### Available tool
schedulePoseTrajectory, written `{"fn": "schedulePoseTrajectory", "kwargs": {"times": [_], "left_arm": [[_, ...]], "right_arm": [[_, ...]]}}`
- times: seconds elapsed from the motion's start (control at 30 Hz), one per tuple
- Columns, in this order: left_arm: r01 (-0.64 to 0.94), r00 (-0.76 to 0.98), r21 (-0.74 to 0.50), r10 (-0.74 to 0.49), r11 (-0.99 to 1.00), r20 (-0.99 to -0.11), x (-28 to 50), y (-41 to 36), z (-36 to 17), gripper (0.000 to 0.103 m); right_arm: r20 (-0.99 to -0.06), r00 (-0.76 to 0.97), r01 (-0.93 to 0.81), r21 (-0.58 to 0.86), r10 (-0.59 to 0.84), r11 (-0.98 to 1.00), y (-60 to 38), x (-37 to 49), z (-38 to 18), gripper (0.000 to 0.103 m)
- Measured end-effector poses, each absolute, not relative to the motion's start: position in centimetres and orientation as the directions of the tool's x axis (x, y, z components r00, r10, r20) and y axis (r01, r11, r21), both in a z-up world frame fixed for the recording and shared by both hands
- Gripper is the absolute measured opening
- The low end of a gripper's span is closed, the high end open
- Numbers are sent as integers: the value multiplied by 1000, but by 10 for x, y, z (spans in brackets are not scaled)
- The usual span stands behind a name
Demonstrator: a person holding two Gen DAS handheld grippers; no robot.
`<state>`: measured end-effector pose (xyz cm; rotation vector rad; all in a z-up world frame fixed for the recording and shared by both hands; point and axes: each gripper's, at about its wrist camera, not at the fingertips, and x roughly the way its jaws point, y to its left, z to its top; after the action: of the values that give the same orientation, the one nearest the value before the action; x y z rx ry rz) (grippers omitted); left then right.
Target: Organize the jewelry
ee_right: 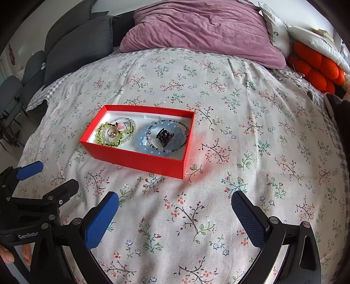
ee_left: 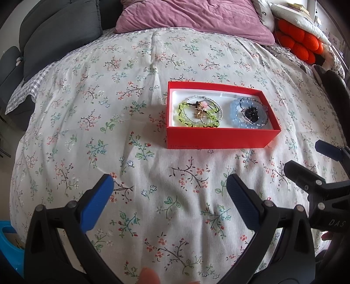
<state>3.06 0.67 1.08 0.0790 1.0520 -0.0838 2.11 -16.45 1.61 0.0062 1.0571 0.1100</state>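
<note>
Floral-printed white bedding (ee_left: pixel 131 109) covers the bed, and both tools hang above its near edge with nothing in them. Farthest left, the left tool (ee_left: pixel 169 190) has its blue-padded fingers (ee_left: pixel 96 203) spread wide apart over bare quilt. Just right of it, the right tool (ee_right: pixel 175 205) is likewise spread wide, gripping nothing.

Beyond them, toward the middle of the bed, sits a shallow red cardboard box with a white lining (ee_left: pixel 218 137). Its left half holds a yellow-green beaded bracelet (ee_left: pixel 186 115) tangled with a clear-bead strand (ee_left: pixel 215 107) and a small gold piece (ee_left: pixel 200 112). Its right half holds a chunky pale-blue beaded bracelet (ee_left: pixel 237 122), with a thin dark-and-clear bead strand (ee_right: pixel 175 122) lying across it and a small black clip-like item (ee_right: pixel 164 135) in the centre.

At the head of the bed lie a dark grey cushion (ee_left: pixel 61 37), a crumpled mauve pillow (ee_left: pixel 192 19) and, at the far right corner, an orange knobbly cushion (ee_left: pixel 299 43).
</note>
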Motion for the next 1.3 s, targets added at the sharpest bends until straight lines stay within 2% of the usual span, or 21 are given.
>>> {"fn": "schedulePoseTrajectory", "kwargs": {"times": [1.3], "left_arm": [[131,489,20,-47,991,-871,29,2,12,102]], "right_arm": [[-870,486,-67,59,84,996,-169,22,17,103]]}}
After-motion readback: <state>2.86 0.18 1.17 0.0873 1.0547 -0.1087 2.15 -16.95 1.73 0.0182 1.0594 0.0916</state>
